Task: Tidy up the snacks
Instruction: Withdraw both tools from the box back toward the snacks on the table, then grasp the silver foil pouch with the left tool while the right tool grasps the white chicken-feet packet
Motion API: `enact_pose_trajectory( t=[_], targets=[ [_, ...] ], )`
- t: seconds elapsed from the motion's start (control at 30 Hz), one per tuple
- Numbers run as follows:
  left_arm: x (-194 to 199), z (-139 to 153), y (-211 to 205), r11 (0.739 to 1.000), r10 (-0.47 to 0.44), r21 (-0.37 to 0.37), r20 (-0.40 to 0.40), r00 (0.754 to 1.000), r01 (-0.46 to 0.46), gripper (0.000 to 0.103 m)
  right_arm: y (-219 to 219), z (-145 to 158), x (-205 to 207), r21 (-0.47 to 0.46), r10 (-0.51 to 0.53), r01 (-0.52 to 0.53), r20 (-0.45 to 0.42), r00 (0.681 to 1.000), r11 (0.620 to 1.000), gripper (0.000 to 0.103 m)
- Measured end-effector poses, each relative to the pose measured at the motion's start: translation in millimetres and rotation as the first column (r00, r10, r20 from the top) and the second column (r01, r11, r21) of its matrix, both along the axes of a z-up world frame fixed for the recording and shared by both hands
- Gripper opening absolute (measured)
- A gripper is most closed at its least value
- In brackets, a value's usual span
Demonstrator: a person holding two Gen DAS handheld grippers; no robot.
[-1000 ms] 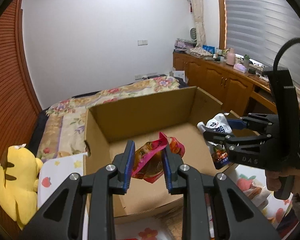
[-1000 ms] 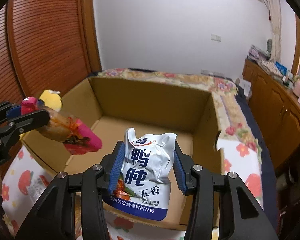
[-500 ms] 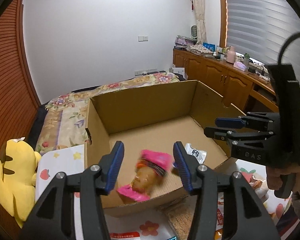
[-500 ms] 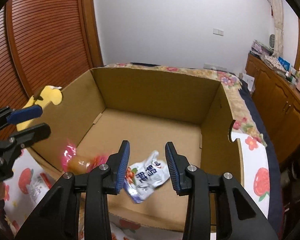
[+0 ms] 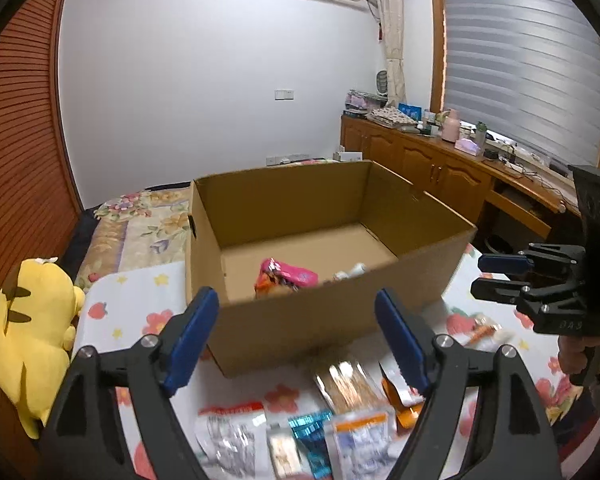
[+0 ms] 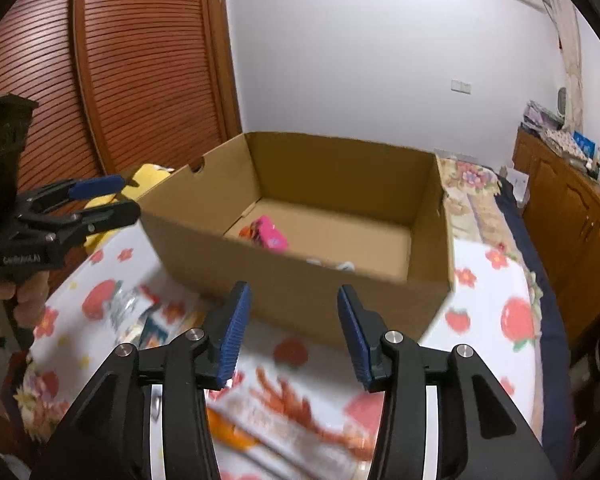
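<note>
Matt brown cardboard box point(image 5: 332, 320), glossy foil snack packets point(image 5: 348, 384), floral cloth cover point(image 6: 496, 320), ribbed wooden door point(image 6: 140, 80).

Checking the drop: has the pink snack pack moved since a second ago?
Yes. The pink snack pack left the left gripper, whose jaws have just been opening, and now lies down inside the cardboard box.

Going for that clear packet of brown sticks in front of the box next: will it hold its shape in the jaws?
Probably not: the packet looks like thin, glossy film, so likely floppy and a bit slippery. Its flat shape suggests it's light. The sticks inside may snap.
</note>
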State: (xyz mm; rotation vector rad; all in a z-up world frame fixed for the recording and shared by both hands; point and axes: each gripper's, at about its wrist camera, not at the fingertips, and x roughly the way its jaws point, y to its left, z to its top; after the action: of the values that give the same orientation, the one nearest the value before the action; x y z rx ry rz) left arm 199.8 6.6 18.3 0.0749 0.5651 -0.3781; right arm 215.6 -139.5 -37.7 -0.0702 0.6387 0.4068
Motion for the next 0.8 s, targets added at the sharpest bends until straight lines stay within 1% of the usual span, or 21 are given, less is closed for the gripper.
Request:
enact_pose_trajectory(
  t=[0.17,0.3,0.4,0.47,0.63,0.8],
  targets=[
    [-24.1,-12.5,2.3,1.0,-0.008,-0.017,-0.007,1.0,0.008,0.081,-9.1,-9.3,-21.0,-0.001,-0.006,0.006,-0.008,1.0,1.0,0.047],
    [-40.1,-32.2,0.7,1.0,-0.001,-0.007,-0.033,0.999,0.001,0.081,-11.4,-23.4,-30.0,-0.005,0.011,-0.011,-0.044,0.999,1.0,0.05],
    [-53.1,-49.1,-0.1,1.0,0.006,0.018,-0.041,0.999,-0.005,0.081,-11.8,-38.8,-31.4,-0.027,0.025,-0.027,-0.079,0.997,0.999,0.05],
    [-58.6,-61.3,-0.9,0.999,0.008,0.036,-0.06,0.998,-0.005,0.081,-9.9,-47.2,-30.8,-0.044,0.036,-0.04,-0.098,0.995,0.998,0.05],
    [-64.2,-84.0,-3.5,1.0,0.006,0.021,-0.132,0.991,-0.004,0.081,-5.0,-60.5,-26.6,-0.057,0.065,-0.073,-0.137,0.988,0.996,0.055],
    [-68.2,-94.5,-10.0,1.0,0.0,0.021,-0.155,0.988,0.004,0.081,5.9,-72.2,-22.2,-0.112,0.112,-0.133,-0.178,0.978,0.985,0.06]
  ],
)
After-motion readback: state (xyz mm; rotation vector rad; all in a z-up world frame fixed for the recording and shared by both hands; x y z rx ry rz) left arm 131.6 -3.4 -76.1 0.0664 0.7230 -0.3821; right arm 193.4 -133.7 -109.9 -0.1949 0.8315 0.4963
